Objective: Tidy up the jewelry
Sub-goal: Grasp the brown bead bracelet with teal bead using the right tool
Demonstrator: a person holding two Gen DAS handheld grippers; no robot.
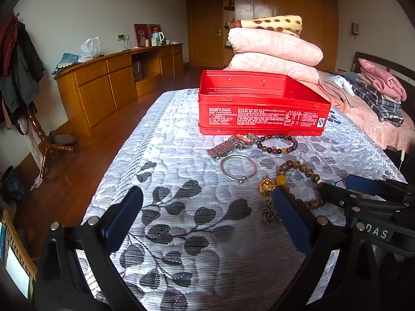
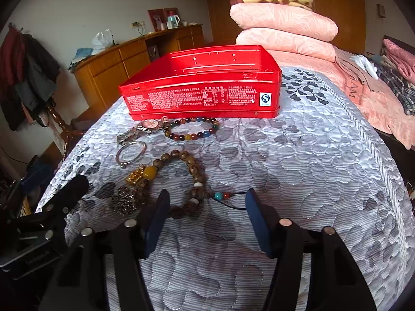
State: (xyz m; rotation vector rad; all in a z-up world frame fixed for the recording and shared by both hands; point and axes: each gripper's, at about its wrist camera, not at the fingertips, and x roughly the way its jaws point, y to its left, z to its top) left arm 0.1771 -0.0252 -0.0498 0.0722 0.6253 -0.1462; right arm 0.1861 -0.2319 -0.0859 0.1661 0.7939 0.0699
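An open red tin box (image 1: 262,114) (image 2: 202,96) stands on the grey leaf-patterned bedspread (image 1: 194,233). In front of it lie a metal watch (image 1: 233,143) (image 2: 145,127), a multicoloured bead bracelet (image 1: 277,143) (image 2: 192,129), a silver bangle (image 1: 238,168) (image 2: 131,153) and a brown bead bracelet (image 1: 298,168) (image 2: 192,163) with a yellow bead, gold charm and tassel. My right gripper (image 2: 207,202) (image 1: 345,185) is low over the brown bracelet; the near beads and cord lie between its fingers, and the pads are not pressing on them. My left gripper (image 1: 207,202) is open over bare bedspread, left of the tassel.
Folded pink quilts (image 1: 275,51) are stacked behind the box, and folded clothes (image 1: 378,96) lie at the far right. The bed's left edge drops to a wooden floor, with a long wooden cabinet (image 1: 116,83) and a coat stand (image 1: 23,77) along the wall.
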